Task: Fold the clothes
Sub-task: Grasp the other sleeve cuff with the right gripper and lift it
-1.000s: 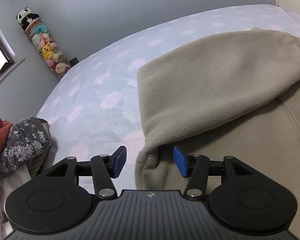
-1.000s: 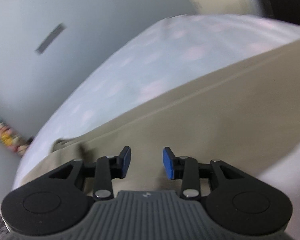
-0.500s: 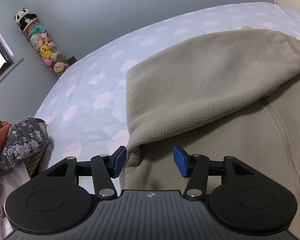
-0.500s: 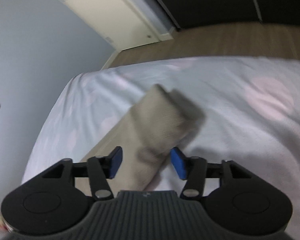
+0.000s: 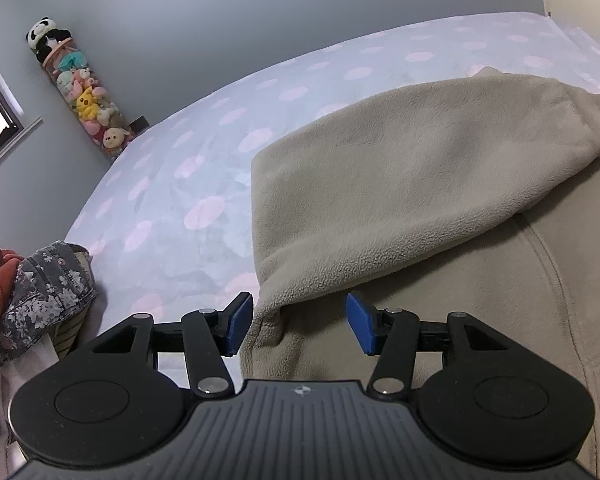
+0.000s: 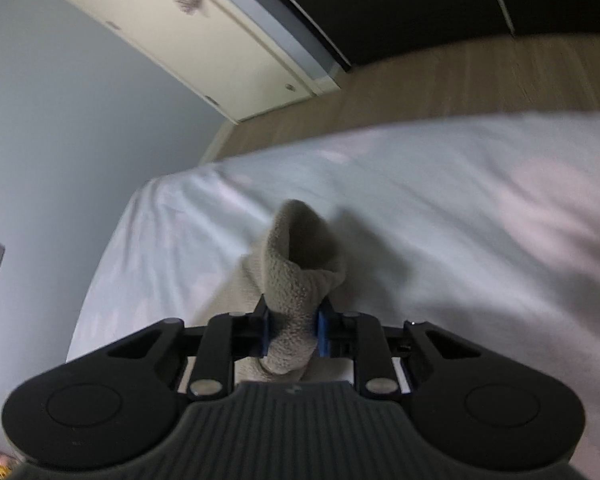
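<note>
The beige fleece garment (image 5: 400, 184) lies on the bed sheet (image 5: 172, 184), a pale sheet with pink spots. In the left wrist view, one fleece panel is folded over a smoother beige layer beneath it; the folded panel's left edge runs roughly straight down toward the gripper, and its lower edge runs diagonally up to the right.

The left gripper (image 5: 296, 324) hovers at the lower left corner of the folded panel. Its jaws stand wide apart, with the corner hem between them but not clamped. The left pad (image 5: 236, 322) sits just beside the fabric edge.

The right gripper (image 6: 291, 330) has its jaws drawn in narrow and clamped on a bunched fold of the fleece (image 6: 300, 264), which rises ahead of the pads in a rounded peak above the sheet.

Open sheet extends to the left of the garment and beyond it to the far bed edge. At the left margin, a pile of other clothes (image 5: 32, 296), floral grey and orange, lies well apart from the fleece. A column of plush toys (image 5: 80, 92) stands against the grey wall. In the right wrist view, wooden floor (image 6: 460, 76) and a cream door (image 6: 204, 36) lie past the bed edge.
</note>
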Tool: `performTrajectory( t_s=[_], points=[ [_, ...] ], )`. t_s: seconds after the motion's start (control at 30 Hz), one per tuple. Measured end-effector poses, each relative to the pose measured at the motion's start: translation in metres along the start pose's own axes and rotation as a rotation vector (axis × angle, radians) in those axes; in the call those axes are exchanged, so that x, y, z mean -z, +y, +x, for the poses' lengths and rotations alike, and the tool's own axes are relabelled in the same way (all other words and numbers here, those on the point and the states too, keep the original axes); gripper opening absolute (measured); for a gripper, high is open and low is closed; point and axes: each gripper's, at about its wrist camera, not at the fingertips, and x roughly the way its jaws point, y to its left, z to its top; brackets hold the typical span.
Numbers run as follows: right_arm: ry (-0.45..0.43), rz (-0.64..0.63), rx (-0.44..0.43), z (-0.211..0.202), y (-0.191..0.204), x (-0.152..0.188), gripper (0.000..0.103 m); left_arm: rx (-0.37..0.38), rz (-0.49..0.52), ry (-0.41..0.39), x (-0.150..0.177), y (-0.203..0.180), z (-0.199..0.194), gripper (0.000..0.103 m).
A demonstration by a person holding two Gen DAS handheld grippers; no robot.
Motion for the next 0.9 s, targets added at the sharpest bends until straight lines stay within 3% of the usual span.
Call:
performTrajectory(
  t_s=[0.23, 0.47, 0.7, 0.9],
  points=[
    [-0.05, -0.109, -0.173, -0.053, 0.122, 0.002, 0.023, 0.005, -0.017, -0.052, 0.005, 0.022, -0.011, 0.05],
    [-0.066, -0.248, -0.396, -0.105, 0.286, 0.044, 0.023, 0.024, -0.071, -0.127, 0.009, 0.056, -0.025, 0.05],
    [-0.025, -0.406, -0.56, -0.148, 0.423, 0.14, 0.023, 0.046, -0.111, -0.198, 0.014, 0.092, -0.032, 0.05],
    [0.068, -0.487, -0.644, -0.148, 0.482, 0.252, 0.023, 0.069, -0.137, -0.218, 0.014, 0.124, -0.022, 0.049]
  ],
)
